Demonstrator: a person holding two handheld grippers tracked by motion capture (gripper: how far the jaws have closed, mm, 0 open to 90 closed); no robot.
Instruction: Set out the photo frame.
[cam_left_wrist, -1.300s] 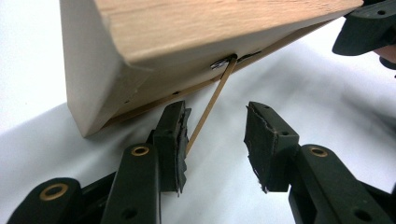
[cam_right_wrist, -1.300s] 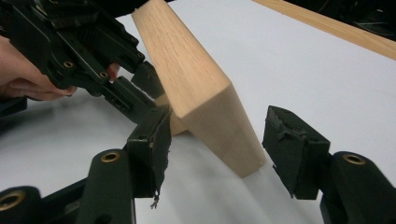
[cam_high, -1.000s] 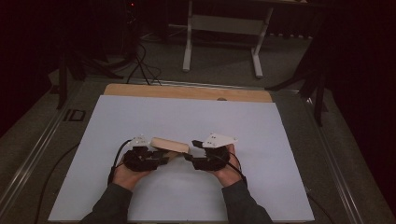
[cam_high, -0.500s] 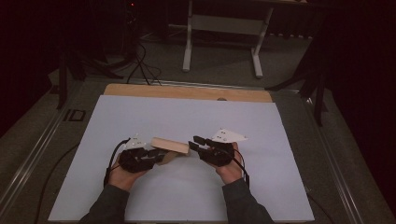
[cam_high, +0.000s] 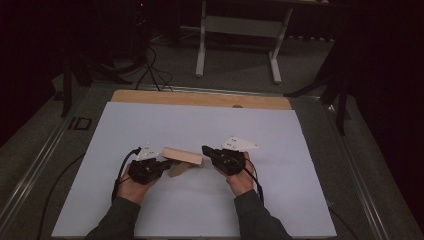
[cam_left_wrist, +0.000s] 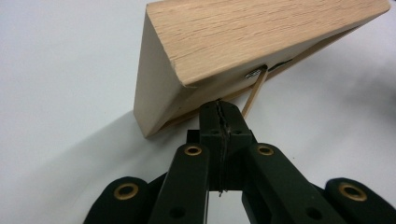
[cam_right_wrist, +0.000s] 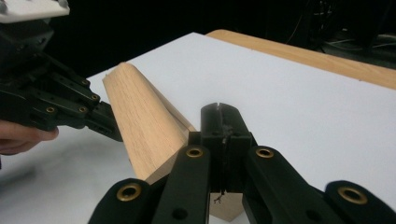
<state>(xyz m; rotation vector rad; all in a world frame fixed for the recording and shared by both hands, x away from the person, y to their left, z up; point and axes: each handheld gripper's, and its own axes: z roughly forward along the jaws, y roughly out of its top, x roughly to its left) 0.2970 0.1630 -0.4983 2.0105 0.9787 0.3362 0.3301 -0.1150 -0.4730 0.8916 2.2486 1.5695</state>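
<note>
Both grippers' fingers have just closed, nothing between them. Left gripper (cam_high: 159, 165) fingers pressed together, tips at wooden block's (cam_high: 182, 156) lower edge. Right gripper (cam_high: 207, 150) fingers together beside block's other end. Block tilted, lower centre of frame, on white counter (cam_high: 200, 120).

One marking legible: "ID" in dark letters on the grey metal table frame (cam_high: 80, 123), at about 9 o'clock from the white rectangular sheet (cam_high: 200, 125). No other readable text.

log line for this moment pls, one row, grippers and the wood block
left gripper: shut, at wooden block underside | right gripper: shut, beside block | block: tilted on white sheet
</note>
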